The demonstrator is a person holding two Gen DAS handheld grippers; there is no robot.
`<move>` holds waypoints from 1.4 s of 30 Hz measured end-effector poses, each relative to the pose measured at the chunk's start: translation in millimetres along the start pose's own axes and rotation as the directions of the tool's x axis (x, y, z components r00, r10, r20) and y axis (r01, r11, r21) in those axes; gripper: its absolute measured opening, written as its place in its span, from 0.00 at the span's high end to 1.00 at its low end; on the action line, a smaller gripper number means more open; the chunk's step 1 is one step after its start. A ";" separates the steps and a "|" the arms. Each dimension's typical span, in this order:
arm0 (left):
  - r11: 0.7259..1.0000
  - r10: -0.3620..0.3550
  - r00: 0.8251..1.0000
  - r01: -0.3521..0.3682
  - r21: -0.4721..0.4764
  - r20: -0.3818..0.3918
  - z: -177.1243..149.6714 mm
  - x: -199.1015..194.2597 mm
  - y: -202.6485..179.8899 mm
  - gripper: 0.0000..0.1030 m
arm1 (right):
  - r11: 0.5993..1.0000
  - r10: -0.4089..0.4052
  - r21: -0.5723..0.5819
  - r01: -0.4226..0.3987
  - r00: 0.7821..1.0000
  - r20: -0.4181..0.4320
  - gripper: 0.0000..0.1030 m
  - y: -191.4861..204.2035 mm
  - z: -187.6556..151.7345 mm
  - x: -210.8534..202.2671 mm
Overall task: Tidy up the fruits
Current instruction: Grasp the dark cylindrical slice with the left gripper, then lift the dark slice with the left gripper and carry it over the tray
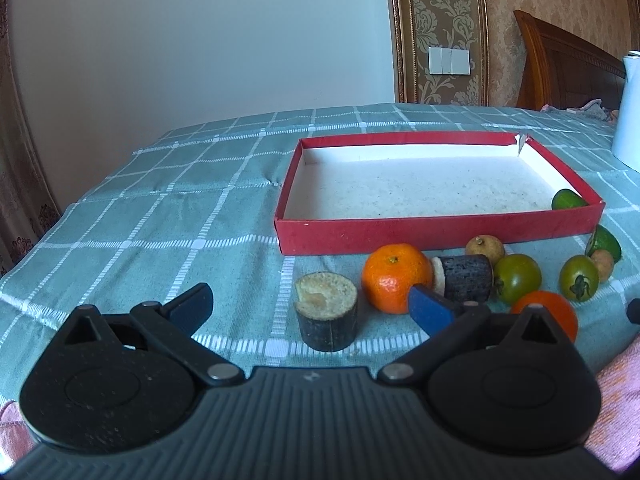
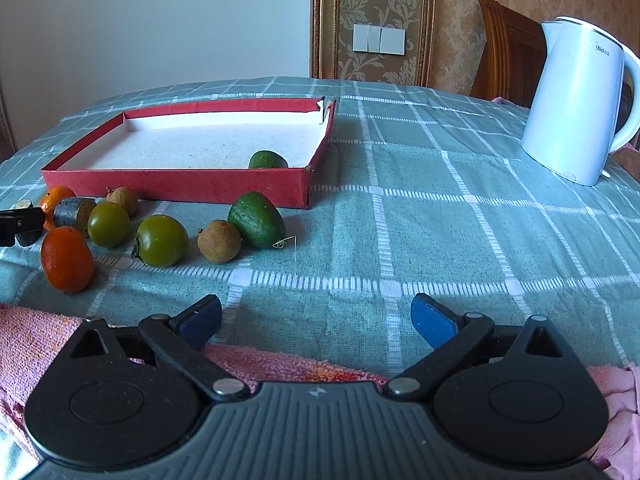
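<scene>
A red shallow box (image 1: 436, 234) (image 2: 176, 186) lies on the checked cloth with one green fruit (image 1: 568, 200) (image 2: 267, 160) in its near right corner. In front of it lie loose fruits: an orange mandarin (image 1: 396, 276), a second orange one (image 2: 66, 260), two green tomatoes (image 2: 160, 240) (image 2: 108, 224), two brown longans (image 2: 219, 241) (image 2: 123, 199), a green avocado-like fruit (image 2: 256, 219) and two dark sugarcane pieces (image 1: 326, 322) (image 1: 466, 278). My left gripper (image 1: 310, 310) is open, low over the upright cane piece. My right gripper (image 2: 316, 318) is open and empty, right of the fruits.
A white electric kettle (image 2: 576, 100) stands at the back right of the table. A pink towel (image 2: 36, 340) lies at the near edge under both grippers. A wooden chair (image 2: 508, 52) and a papered wall stand behind the table.
</scene>
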State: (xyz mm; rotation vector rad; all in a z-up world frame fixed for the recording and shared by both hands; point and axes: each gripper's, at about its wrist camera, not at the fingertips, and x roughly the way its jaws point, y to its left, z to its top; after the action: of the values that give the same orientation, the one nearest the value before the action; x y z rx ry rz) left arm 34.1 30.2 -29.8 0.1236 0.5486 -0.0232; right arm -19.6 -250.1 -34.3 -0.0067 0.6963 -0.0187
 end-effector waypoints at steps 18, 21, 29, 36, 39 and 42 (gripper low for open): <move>0.998 -0.061 0.998 0.060 -0.010 -0.035 -4.8 3.1 5.7 0.72 | 1.000 0.004 0.007 -0.004 1.000 -0.004 0.01 -0.8 0.1 1.0; 0.998 -0.063 0.997 0.062 -0.018 -0.037 -4.3 2.0 6.7 0.72 | 1.000 0.003 0.006 -0.003 1.000 -0.004 0.01 -0.8 0.1 1.1; 0.998 -0.067 0.998 0.067 -0.011 -0.002 8.9 -7.5 3.8 0.74 | 1.000 0.004 0.007 -0.004 1.000 -0.004 0.01 -0.9 0.1 1.2; 0.998 -0.062 0.997 0.061 0.023 0.046 40.5 -7.9 -6.1 0.78 | 1.000 0.009 0.015 -0.009 1.000 -0.005 0.01 -2.0 -0.9 1.6; 0.997 -0.072 0.996 0.071 0.018 0.051 39.5 -12.0 -3.8 0.77 | 1.000 0.013 0.021 -0.013 1.000 -0.005 0.01 -3.0 -0.9 1.4; 0.996 -0.087 0.995 0.086 0.024 0.038 29.2 -19.0 -0.4 0.74 | 1.000 0.013 0.020 -0.013 1.000 -0.006 0.01 -3.1 -1.0 1.3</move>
State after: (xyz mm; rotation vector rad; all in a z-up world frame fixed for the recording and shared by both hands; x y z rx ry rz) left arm 33.0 25.9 4.7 0.1212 0.5143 -0.1158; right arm -19.3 -253.2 -35.9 0.0172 0.7020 -0.0133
